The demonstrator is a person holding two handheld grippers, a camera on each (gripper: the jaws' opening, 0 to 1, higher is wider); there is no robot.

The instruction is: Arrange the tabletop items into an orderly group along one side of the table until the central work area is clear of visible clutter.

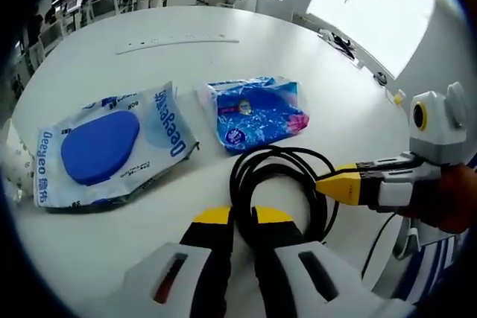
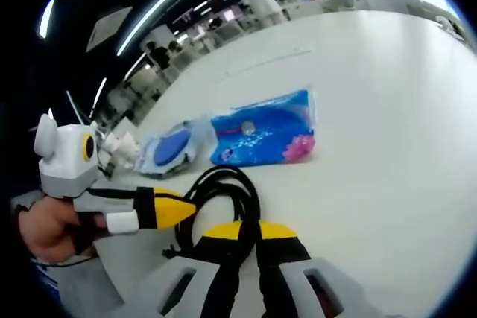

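A coil of black cable lies on the white round table. My left gripper is shut on the near side of the coil. My right gripper comes in from the right with its yellow tips closed on the coil's right side. In the right gripper view the cable runs down between my right gripper's jaws, and the left gripper touches it from the left. Beyond the coil lie a white-and-blue wet wipes pack and a blue tissue pack.
A thin white strip lies across the far part of the table. Small dark items sit at the far right edge. A white patterned object shows at the left rim. Desks and a standing person are in the background.
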